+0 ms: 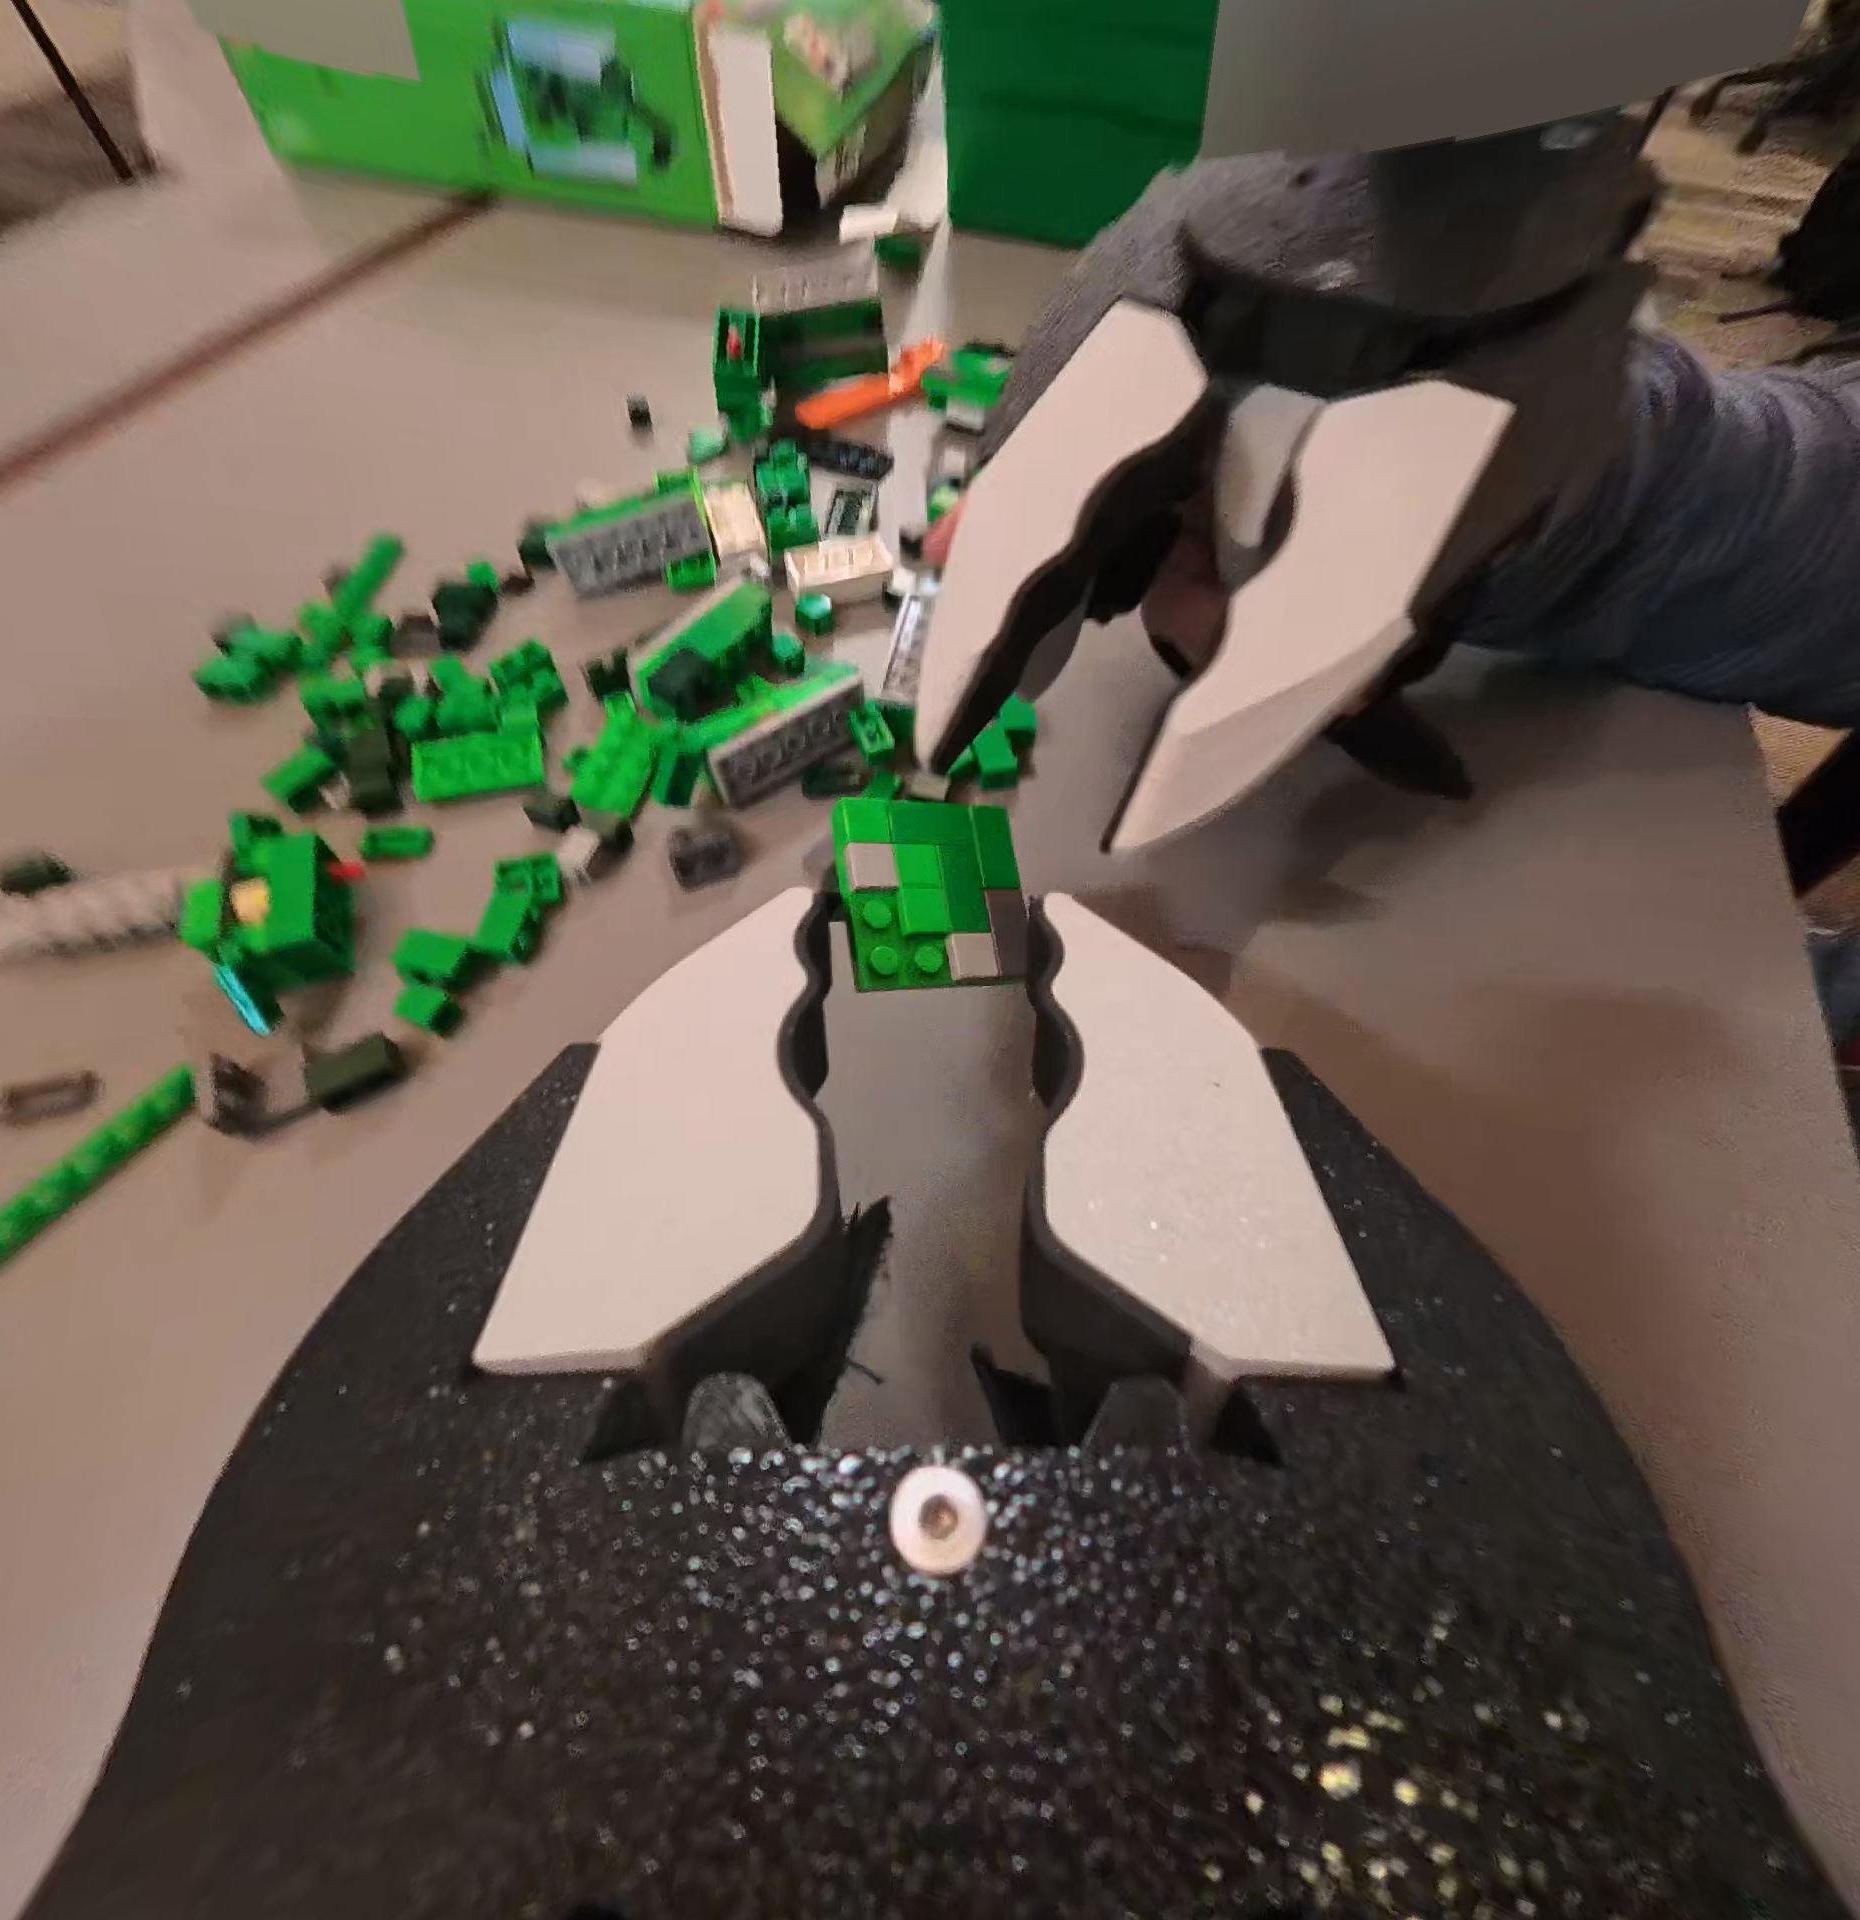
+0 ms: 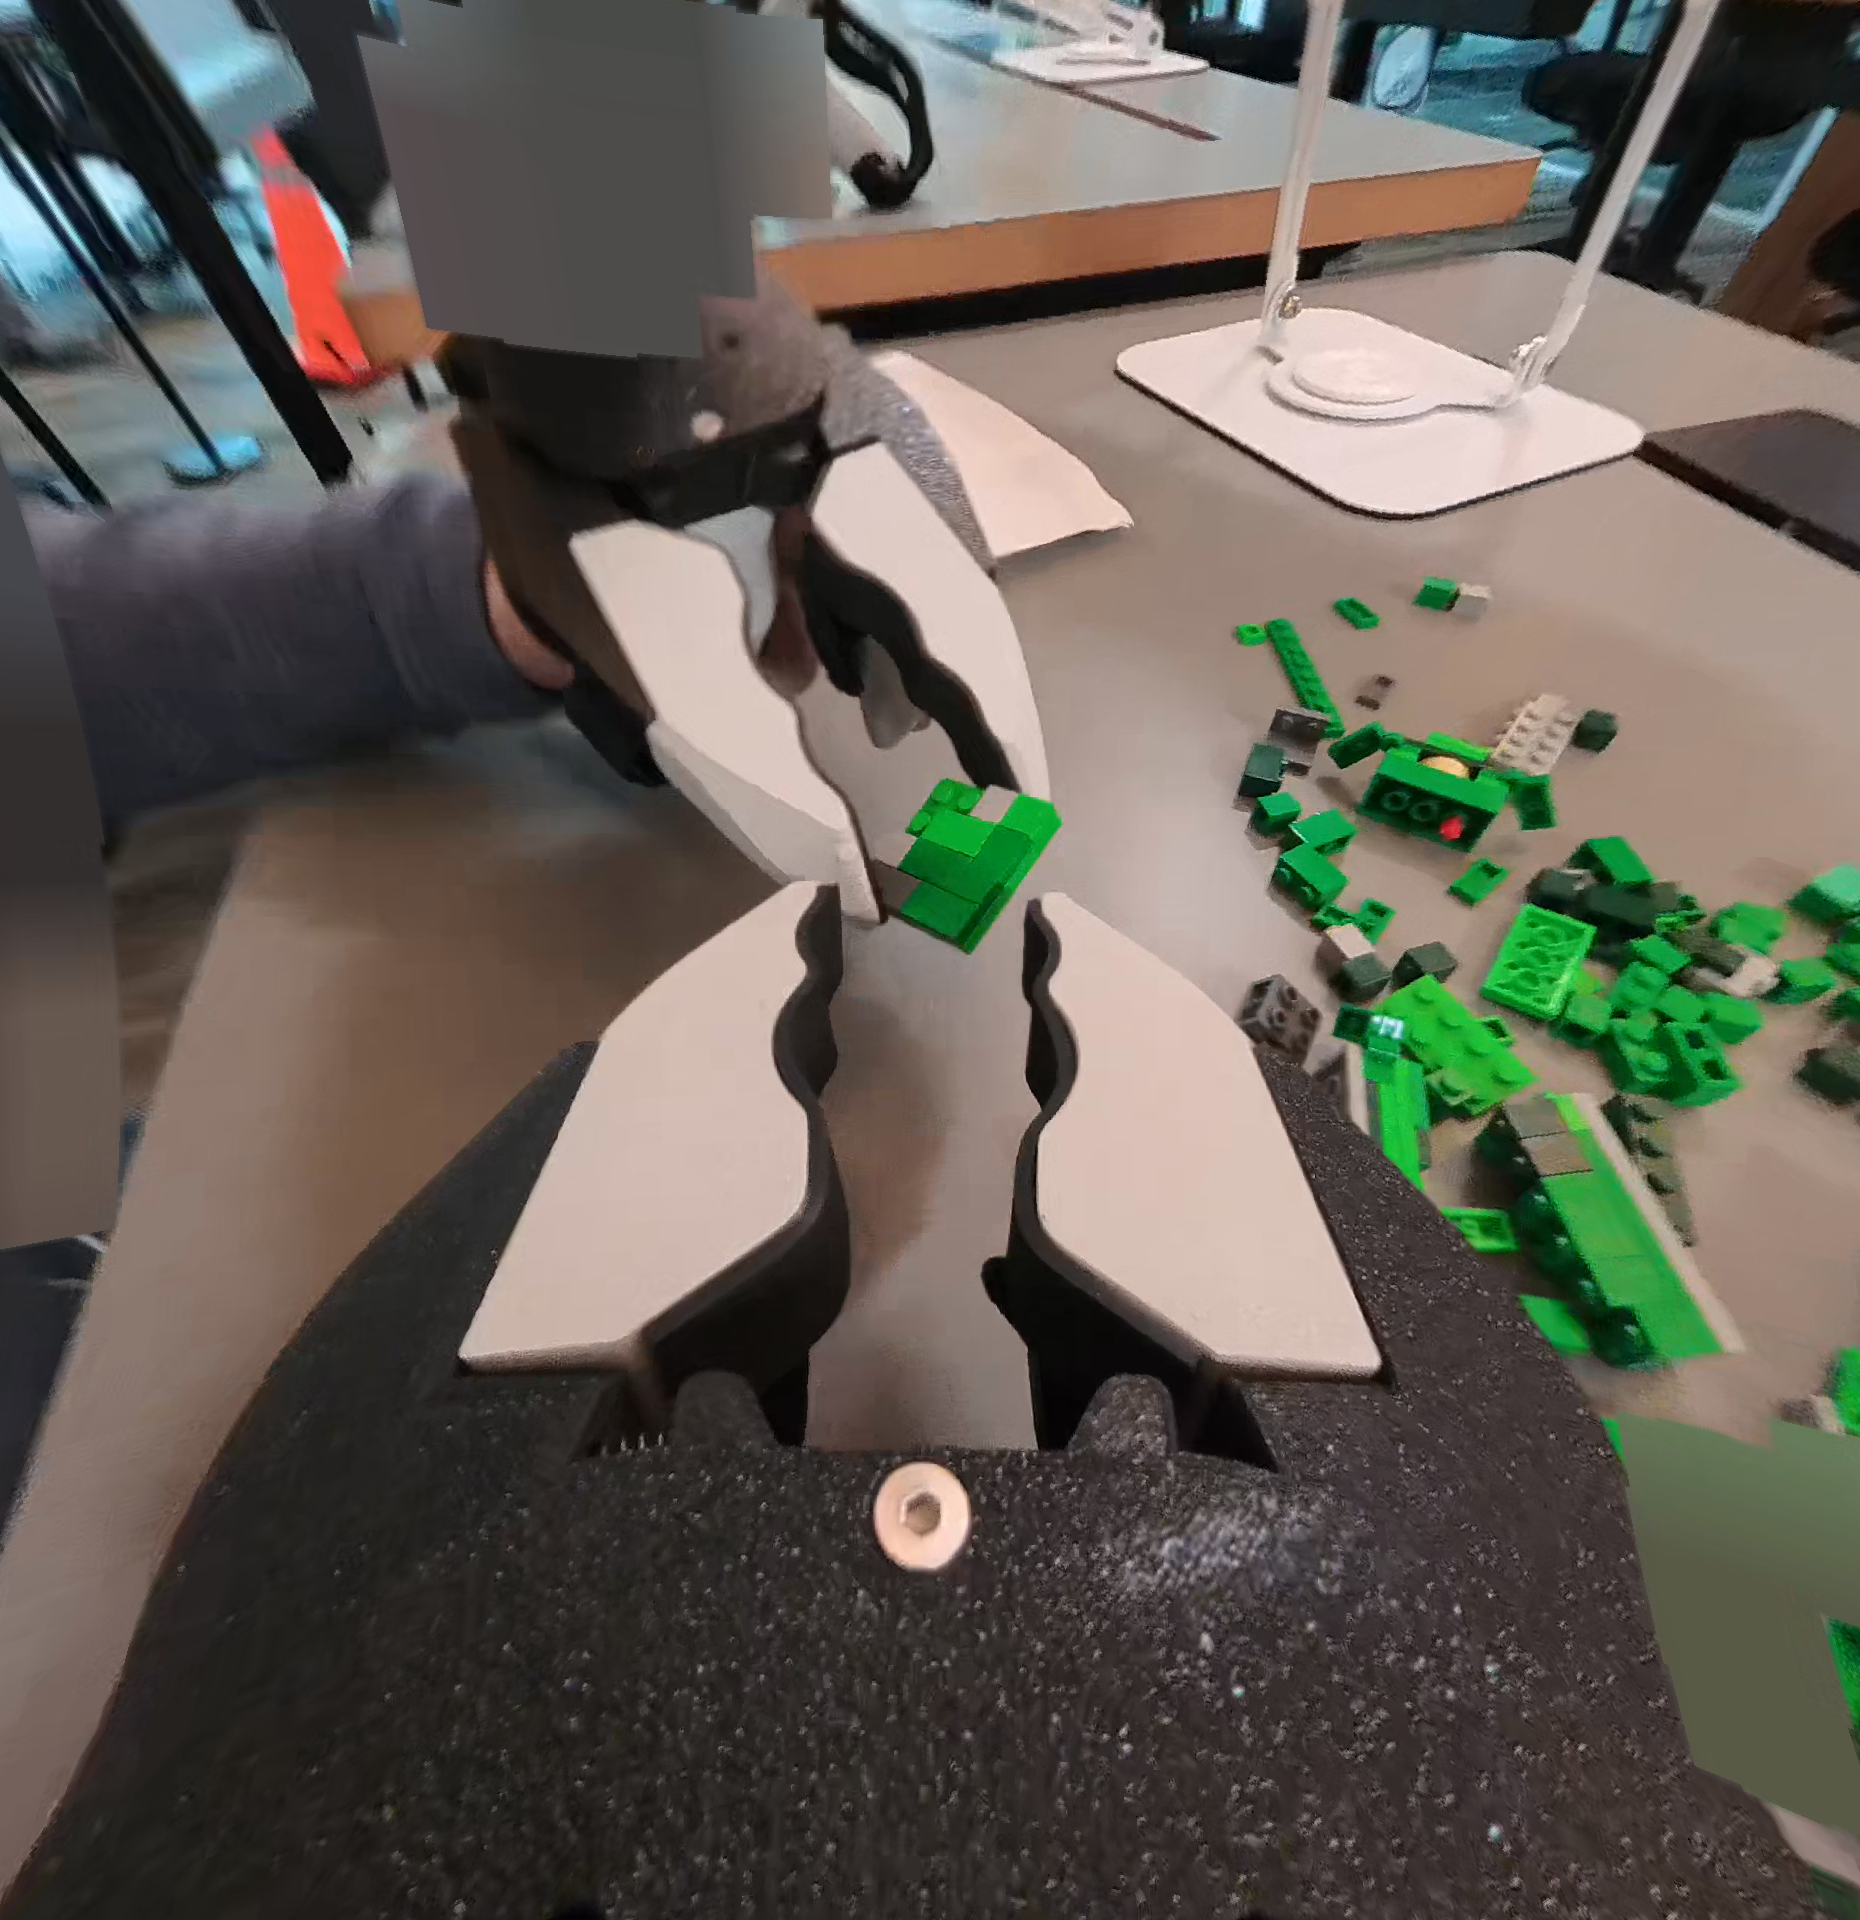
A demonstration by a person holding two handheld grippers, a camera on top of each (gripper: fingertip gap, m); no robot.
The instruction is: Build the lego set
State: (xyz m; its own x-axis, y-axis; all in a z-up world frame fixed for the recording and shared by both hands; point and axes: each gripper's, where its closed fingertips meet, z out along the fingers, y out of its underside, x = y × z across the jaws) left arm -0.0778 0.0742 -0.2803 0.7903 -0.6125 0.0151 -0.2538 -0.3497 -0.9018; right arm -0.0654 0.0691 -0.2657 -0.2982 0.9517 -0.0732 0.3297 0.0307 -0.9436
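My left gripper (image 1: 926, 914) is shut on a small built block of green, grey and white bricks (image 1: 926, 894) and holds it at its fingertips just above the grey table (image 1: 1425, 1039). In the right wrist view the same gripper (image 2: 947, 847) comes in from the upper left with the block (image 2: 978, 862) tilted at its tips. My right gripper (image 2: 928, 909) is open and empty, its tips close in front of the block. In the left wrist view it (image 1: 1025, 795) hangs just behind and right of the block, jaws apart.
A spread of loose green, grey and white bricks (image 1: 593, 675) covers the table left of the grippers, also in the right wrist view (image 2: 1580, 987). A small green model (image 1: 271, 914) lies among them. A green box (image 1: 469, 114) stands behind. A white stand base (image 2: 1373, 405) sits farther off.
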